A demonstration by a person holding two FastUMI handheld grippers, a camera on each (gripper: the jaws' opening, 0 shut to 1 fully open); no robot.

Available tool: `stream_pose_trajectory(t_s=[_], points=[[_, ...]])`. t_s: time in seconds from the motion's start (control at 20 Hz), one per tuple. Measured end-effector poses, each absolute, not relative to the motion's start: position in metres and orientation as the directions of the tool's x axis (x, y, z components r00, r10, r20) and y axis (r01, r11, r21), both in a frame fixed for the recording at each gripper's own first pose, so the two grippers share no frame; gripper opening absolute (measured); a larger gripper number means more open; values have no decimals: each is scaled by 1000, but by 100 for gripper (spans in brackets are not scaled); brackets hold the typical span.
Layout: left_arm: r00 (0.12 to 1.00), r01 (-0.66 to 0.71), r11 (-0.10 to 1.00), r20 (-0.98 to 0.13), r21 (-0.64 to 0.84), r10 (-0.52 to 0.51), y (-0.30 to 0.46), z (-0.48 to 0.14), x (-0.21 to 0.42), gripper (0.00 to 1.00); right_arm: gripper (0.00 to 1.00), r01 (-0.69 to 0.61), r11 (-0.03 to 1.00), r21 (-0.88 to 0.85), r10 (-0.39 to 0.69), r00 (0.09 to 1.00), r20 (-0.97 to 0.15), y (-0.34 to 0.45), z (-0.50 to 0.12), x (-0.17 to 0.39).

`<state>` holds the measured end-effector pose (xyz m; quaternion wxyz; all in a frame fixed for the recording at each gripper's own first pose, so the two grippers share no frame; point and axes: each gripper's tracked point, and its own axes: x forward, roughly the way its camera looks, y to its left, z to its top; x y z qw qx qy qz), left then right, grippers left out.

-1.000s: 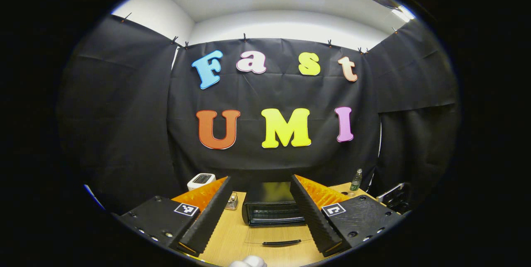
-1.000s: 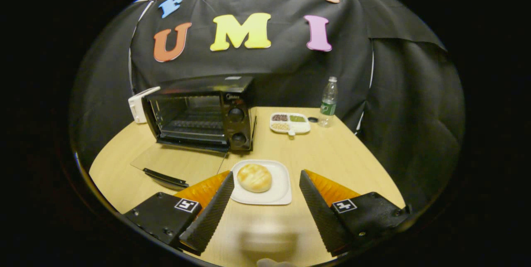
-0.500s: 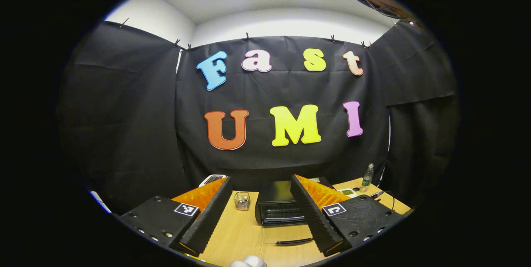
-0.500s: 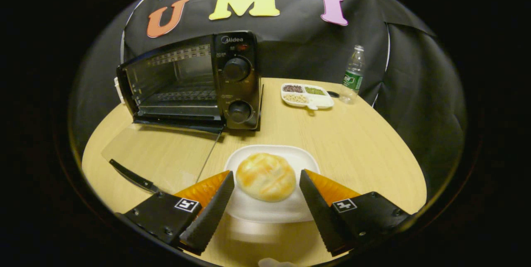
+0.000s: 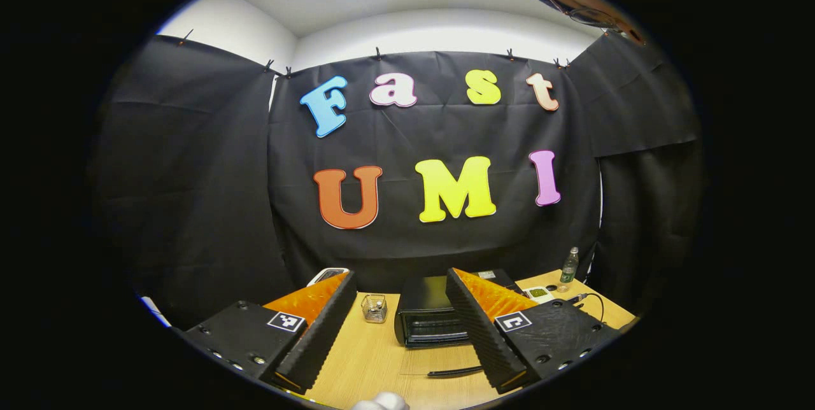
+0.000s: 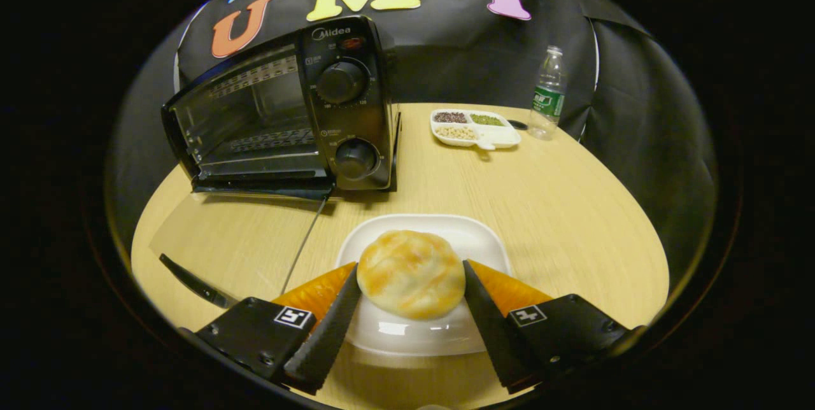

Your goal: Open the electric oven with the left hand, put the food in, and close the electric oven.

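Now right claw (image 6: pixel 411 282) fingers flanking bun (image 6: pixel 411 274) on white plate (image 6: pixel 487 241), grip uncertain, left claw (image 5: pixel 400 314) spread wide, empty, oven (image 6: pixel 280 107) door (image 6: pixel 242 241) open on tabletop (image 6: pixel 547 206)

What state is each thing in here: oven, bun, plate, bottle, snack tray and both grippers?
Oven: door folded flat onto the table, inside bare.
Bun: on the plate, between the right gripper's jaws.
Plate: flat on the table.
Bottle: upright, cap off beside it.
Snack tray: compartments filled.
Right gripper: jaws at the bun's sides, grip unclear.
Left gripper: open, holding nothing.
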<state>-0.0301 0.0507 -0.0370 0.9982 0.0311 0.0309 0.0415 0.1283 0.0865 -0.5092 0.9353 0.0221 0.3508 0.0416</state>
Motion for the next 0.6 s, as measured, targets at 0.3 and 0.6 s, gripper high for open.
stream_pose_trajectory(t_s=[0.3,0.6], points=[[995,-83,994,-57,71,87,53,-37,-31,93,83,-69,994,81,105,763,-638,89,-492,125],[994,-88,994,-62,69,92,62,-37,-33,93,82,-87,969,230,205,802,-561,121,-433,131]])
